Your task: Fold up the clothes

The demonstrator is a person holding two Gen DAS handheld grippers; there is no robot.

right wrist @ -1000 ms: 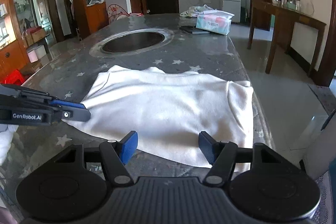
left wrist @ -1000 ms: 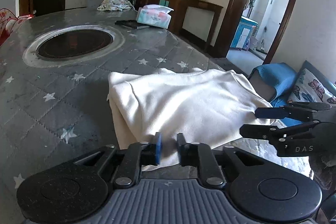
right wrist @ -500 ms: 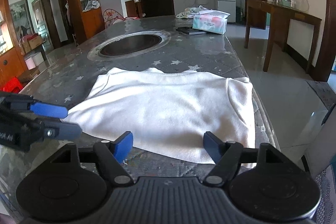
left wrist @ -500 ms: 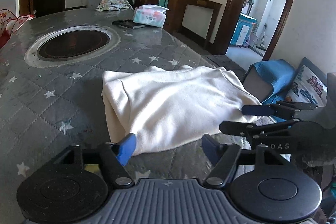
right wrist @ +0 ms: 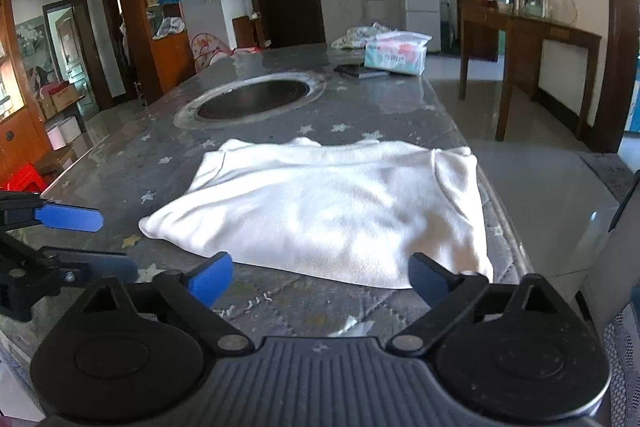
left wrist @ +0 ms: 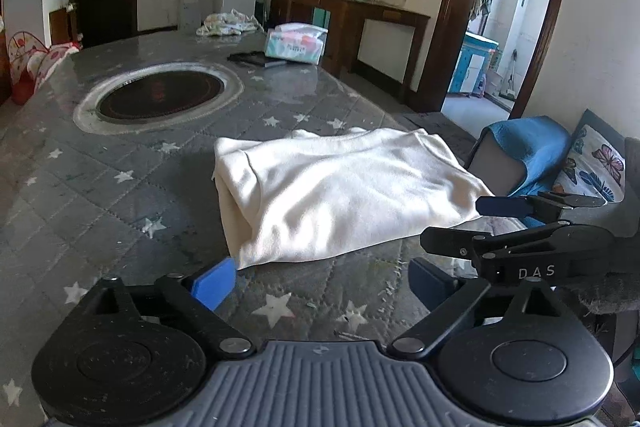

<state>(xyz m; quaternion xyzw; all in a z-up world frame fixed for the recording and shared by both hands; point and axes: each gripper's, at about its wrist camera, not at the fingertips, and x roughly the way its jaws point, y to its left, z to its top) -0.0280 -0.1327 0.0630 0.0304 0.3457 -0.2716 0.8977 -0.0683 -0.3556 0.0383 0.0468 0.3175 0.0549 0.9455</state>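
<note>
A cream garment (left wrist: pixel 340 195) lies folded flat on the grey star-patterned table cover (left wrist: pixel 120 207), near the table's right edge. My left gripper (left wrist: pixel 320 283) hangs just short of the garment's near edge. Its jaws are opening wide and nothing is between them. My right gripper (right wrist: pixel 320 281) is at the garment's (right wrist: pixel 332 207) near hem, its jaws also opening, with only table cover between the pads. Each gripper shows in the other's view: the right gripper (left wrist: pixel 476 223) by the garment's right corner, the left gripper (right wrist: pixel 92 241) by its left corner.
A round dark hotplate (left wrist: pixel 160 97) is set into the table behind the garment. A tissue box (left wrist: pixel 294 45), a flat dark object (left wrist: pixel 252 59) and a crumpled cloth (left wrist: pixel 228 23) sit at the far end. A blue-covered seat (left wrist: pixel 528 147) stands off the table's right edge.
The left gripper let go of the garment's near edge and drew back and up. Both grippers' jaws widened, and the right one backed off a little.
</note>
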